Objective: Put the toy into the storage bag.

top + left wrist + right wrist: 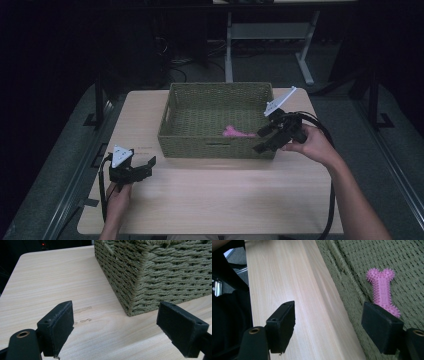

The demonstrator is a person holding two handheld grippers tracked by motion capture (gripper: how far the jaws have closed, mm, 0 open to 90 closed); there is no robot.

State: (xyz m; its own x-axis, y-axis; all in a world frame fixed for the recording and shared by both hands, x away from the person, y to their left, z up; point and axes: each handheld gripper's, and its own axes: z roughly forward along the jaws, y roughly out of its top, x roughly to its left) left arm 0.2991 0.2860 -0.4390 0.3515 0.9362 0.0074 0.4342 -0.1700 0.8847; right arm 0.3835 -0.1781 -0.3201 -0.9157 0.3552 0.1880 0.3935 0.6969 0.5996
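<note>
The pink bone toy (pixel 382 291) lies in the basket (pixel 216 145) — that looks done. My right gripper (pixel 263 140) is wide open and empty — my left gripper (pixel 145 167) too.

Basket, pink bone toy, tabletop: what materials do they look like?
Basket: olive woven cord or paper rope, matte; twisted strands show.
Bone toy: pink rubber or soft plastic, probably; moulded nubs, slight sheen.
Tabletop: pale wood-grain, smooth, likely laminate.
</note>
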